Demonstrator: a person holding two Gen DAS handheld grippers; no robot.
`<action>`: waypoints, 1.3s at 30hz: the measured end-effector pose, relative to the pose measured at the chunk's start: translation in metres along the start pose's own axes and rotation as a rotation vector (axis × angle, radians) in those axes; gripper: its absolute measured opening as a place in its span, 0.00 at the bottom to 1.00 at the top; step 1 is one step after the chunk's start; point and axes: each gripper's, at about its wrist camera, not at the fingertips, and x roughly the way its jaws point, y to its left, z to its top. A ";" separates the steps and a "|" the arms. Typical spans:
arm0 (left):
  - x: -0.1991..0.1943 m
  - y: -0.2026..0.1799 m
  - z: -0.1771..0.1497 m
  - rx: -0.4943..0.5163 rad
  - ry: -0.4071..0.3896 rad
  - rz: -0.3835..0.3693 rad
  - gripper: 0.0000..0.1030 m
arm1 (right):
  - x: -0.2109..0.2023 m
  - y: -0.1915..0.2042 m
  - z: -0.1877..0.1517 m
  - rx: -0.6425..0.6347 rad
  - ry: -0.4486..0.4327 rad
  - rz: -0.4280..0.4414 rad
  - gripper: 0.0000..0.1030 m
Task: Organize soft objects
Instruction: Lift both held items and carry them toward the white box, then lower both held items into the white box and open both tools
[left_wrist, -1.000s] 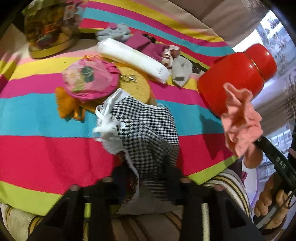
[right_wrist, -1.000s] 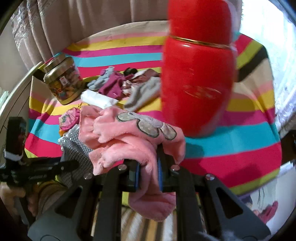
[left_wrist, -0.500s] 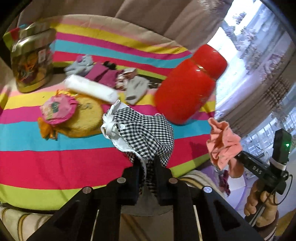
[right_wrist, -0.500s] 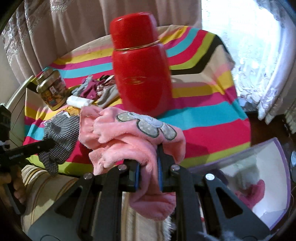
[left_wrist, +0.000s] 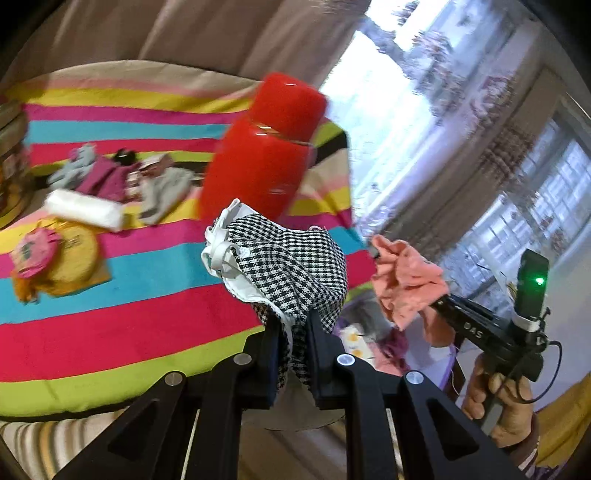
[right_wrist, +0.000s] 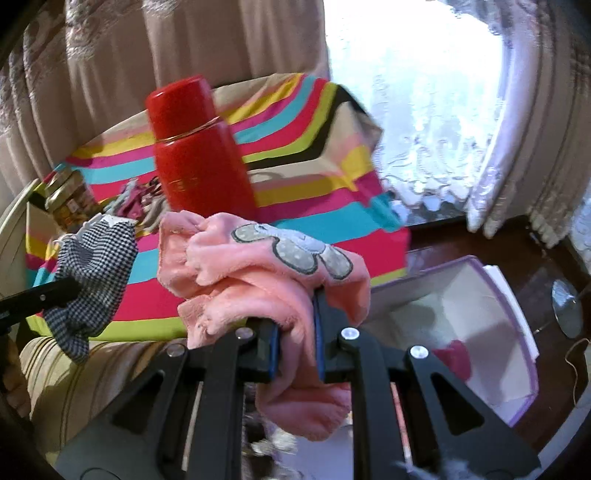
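Left gripper (left_wrist: 291, 332) is clenched on the checked cloth (left_wrist: 291, 266), right gripper (right_wrist: 297, 332) on the pink cloth (right_wrist: 258, 273). The box (right_wrist: 517, 314) lies below-right of the right jaws, probably nearer them.

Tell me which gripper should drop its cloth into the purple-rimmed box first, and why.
Right. The right gripper, shut on the pink cloth, has the open box just beside it. The left gripper, holding the checked cloth, looks farther off, by the table edge.

a striped cloth (left_wrist: 140, 325) covers the surface; on it stand a red flask (left_wrist: 258, 166), a white roll (left_wrist: 85, 210), a yellow hat (left_wrist: 74, 254) and small garments (left_wrist: 110, 173).
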 end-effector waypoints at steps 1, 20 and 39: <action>0.002 -0.009 0.000 0.012 0.003 -0.013 0.14 | -0.003 -0.007 0.000 0.011 -0.006 -0.014 0.17; 0.060 -0.120 -0.007 0.177 0.097 -0.150 0.14 | -0.037 -0.107 -0.013 0.169 -0.048 -0.207 0.18; 0.069 -0.148 -0.015 0.224 0.126 -0.201 0.50 | -0.043 -0.128 -0.019 0.221 -0.042 -0.267 0.55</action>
